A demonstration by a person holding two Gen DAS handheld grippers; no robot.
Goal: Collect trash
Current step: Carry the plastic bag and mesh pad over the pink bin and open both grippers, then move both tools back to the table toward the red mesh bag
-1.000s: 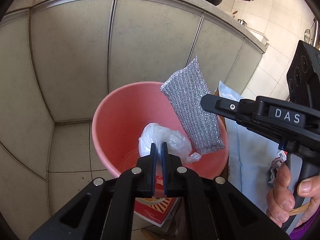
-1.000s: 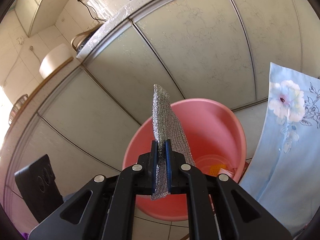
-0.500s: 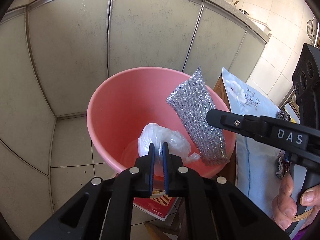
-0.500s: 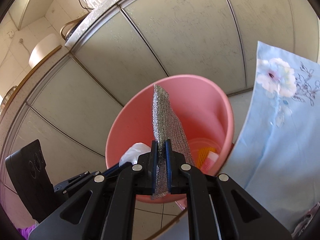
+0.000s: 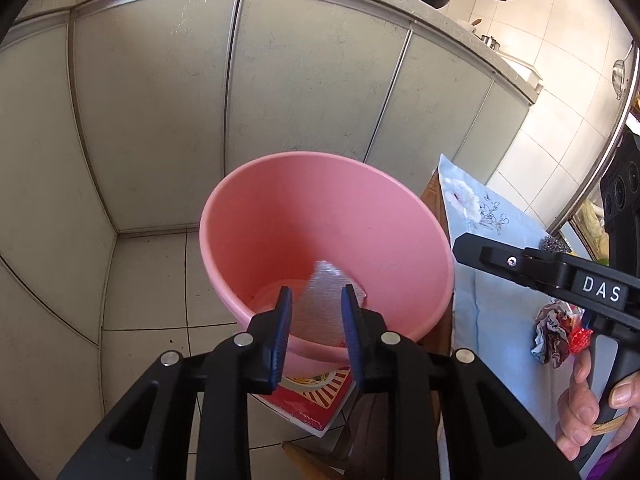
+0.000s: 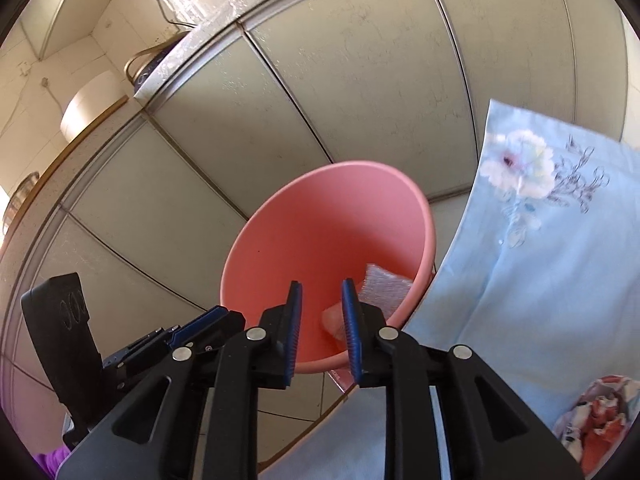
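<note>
— Where do we stand with the left tongs (image 5: pixel 316 312)?

— We see their blue pads spreading apart above the round pink plastic bucket (image 5: pixel 256 216), with nothing pinched between them. Through the gap we look straight down into the bucket.

— And the right tongs (image 6: pixel 320 308)?

— Also opening, and empty. They hang over the near rim of the same bucket, just right of the left tongs.

— So where is the trash?

— We find the silvery metallic-mesh scouring pad (image 5: pixel 324 304) loose inside the bucket, low against its near right wall; it looks blurred in both views. Something pale lies beside it at the bottom, too unclear for us to name.

— Anything else close by?

— To the right of the bucket we see the tabletop under a pale blue cloth with a printed flower (image 6: pixel 540 264), and on it a crumpled red-and-white wrapper (image 5: pixel 554 336), near the hand (image 5: pixel 592 412) gripping the right tongs' handle. A red printed packet (image 5: pixel 316 396) lies under the bucket's near edge.
</note>
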